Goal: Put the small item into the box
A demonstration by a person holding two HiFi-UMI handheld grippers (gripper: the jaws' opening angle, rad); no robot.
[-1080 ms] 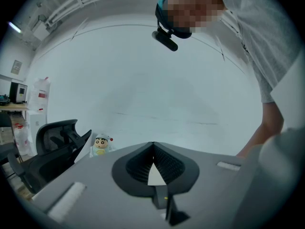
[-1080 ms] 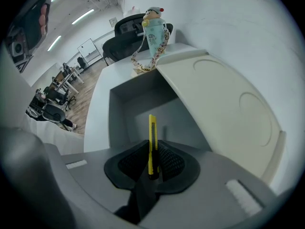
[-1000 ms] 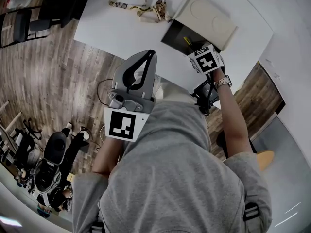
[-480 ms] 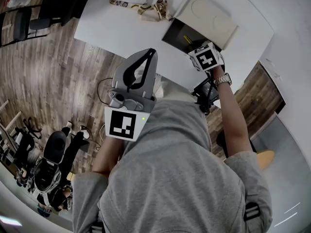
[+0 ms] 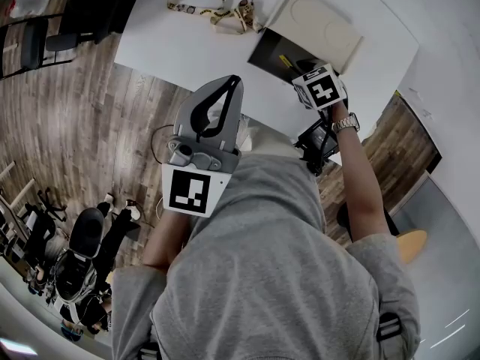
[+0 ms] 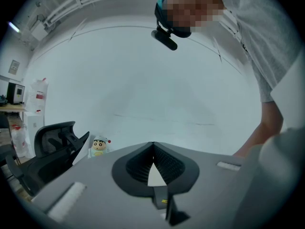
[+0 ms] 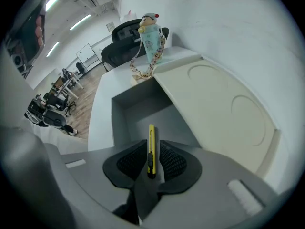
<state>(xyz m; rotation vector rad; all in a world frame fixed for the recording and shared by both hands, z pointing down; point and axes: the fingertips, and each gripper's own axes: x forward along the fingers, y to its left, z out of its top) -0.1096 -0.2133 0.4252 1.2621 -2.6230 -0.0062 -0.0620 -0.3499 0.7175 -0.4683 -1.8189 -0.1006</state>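
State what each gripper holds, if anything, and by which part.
The right gripper clamps a yellow utility knife by one end; the other end sticks out over the open box. The left gripper holds nothing, jaws shut.

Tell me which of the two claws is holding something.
The right claw: it is shut on a yellow utility knife at the open box. The left claw is shut on nothing.

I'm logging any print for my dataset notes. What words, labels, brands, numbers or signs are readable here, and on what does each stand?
No text here can be read.
On the bottle: dark print, too blurred to read.
On the lanyard: a patterned strap, any print too small to read.
On the left marker cube and the right marker cube: black-and-white square codes, no letters or digits.
On the yellow utility knife: no label visible.
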